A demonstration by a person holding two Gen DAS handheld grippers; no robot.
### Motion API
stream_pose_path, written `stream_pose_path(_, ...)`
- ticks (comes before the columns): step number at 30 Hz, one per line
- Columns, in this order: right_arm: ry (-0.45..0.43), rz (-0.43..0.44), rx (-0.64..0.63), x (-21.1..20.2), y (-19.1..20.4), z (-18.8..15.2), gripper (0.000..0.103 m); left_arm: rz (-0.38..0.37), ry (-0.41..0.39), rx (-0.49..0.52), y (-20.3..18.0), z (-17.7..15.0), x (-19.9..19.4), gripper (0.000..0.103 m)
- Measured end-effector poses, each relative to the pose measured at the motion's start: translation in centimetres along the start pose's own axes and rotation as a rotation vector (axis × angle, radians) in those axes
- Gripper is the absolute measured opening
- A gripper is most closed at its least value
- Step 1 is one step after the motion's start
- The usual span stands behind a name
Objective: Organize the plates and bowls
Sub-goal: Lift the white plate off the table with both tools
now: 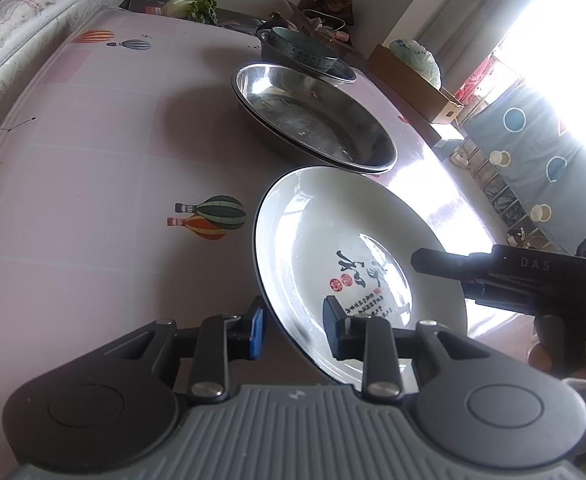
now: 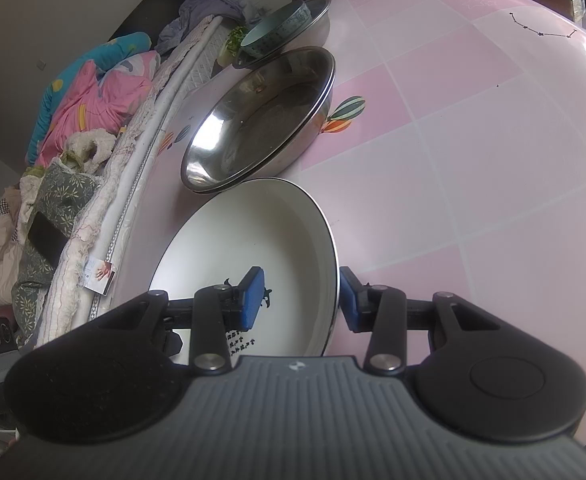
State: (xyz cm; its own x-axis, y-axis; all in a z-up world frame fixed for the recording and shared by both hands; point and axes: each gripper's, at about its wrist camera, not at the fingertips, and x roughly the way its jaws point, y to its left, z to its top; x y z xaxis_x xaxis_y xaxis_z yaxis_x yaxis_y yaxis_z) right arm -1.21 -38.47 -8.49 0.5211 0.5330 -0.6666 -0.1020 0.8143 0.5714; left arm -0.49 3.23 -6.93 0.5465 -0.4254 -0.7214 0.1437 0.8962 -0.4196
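Both grippers straddle the rim of the white, dark-edged ceramic plate (image 1: pixel 313 248) on the pink checked tablecloth (image 1: pixel 93 140). The left gripper (image 1: pixel 293 330) has its jaws released, pads clear of the rim. The right gripper (image 2: pixel 302 300) has one pad inside and one against the outside of the rim; whether it is grasping, I cannot tell.

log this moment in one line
white plate | left tool: open, astride rim | right tool: astride rim at other side, grip unclear | stacked steel pans beyond plate
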Motion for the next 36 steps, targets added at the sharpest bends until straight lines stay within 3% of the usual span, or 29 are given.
stream_pose_path(18,-0.012,0.000,-0.005,-0.5,-0.1,0.1,0.040,-0.006,-0.005,0.017,-0.3,-0.4,0.2,0.031)
stream_pose_path(36,-0.044,-0.043,-0.031,-1.7,-0.6,-1.2,0.039,0.054,-0.040,0.062,-0.5,-0.4,0.3,0.031)
